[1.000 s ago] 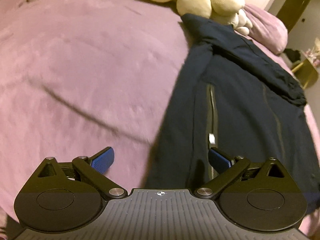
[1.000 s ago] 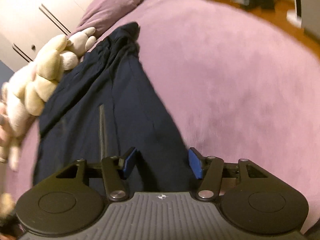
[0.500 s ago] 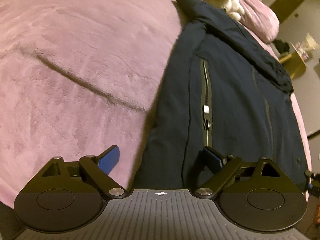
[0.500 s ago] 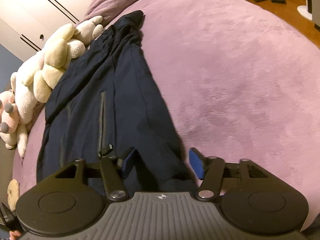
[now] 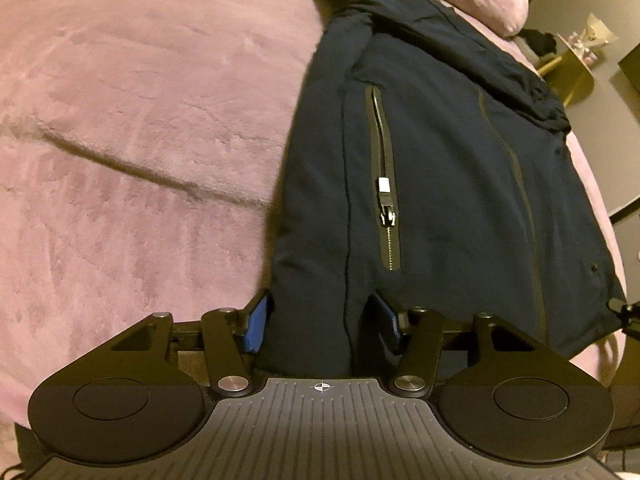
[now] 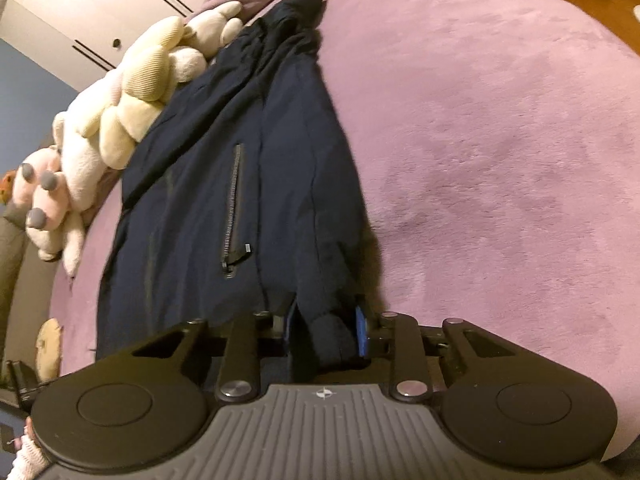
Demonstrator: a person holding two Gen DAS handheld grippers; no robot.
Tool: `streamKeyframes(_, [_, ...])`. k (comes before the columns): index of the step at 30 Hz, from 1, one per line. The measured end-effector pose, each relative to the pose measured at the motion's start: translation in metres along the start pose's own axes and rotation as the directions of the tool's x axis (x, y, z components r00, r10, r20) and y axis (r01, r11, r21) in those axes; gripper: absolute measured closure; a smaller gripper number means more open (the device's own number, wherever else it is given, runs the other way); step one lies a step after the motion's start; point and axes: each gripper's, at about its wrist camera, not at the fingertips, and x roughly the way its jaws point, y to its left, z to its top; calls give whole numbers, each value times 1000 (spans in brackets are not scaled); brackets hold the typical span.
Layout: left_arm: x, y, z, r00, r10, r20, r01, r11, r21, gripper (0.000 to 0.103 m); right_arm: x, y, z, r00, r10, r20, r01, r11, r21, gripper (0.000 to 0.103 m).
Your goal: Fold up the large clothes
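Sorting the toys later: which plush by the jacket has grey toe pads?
The pink plush, farthest left in the right wrist view; grey pads dot its paw. The cream plush against the jacket has none.

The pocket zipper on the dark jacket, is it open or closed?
Partly open. In the left wrist view the zipper slider sits partway along the jacket pocket, teeth joined below it, the track parted above.

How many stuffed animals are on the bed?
2: a cream plush beside the jacket's collar end, a pink plush beyond it. Others may be hidden.
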Motion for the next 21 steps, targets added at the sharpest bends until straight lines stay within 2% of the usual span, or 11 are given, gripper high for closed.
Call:
streamKeyframes(9, [2, -13, -3, 998, 58, 13, -59, 995, 74, 42, 12, 2, 0, 999, 3, -36, -2, 999, 41, 74])
streamKeyframes(11, [2, -14, -3, 998, 62, 12, -63, 994, 89, 46, 13, 6, -1, 1000, -4, -31, 5, 1000, 28, 76])
streamKeyframes(14, [-1, -17, -2, 998, 65, 14, -66, 991, 112, 59, 13, 10, -2, 1000, -7, -23, 7, 1000, 13, 79])
streamKeyframes(16, [-5, -19, -1, 998, 65, 18, -67, 990, 123, 73, 12, 13, -2, 1000, 1, -19, 0, 1000, 13, 80])
streamKeyframes(18, [-8, -22, 2, 998, 53, 23, -55, 991, 122, 80, 10, 16, -1, 1000, 16, -13, -16, 1000, 20, 81])
streamKeyframes(21, [-17, -25, 7, 999, 25, 43, -30, 993, 116, 83, 7, 22, 2, 998, 58, -1, -58, 998, 34, 82])
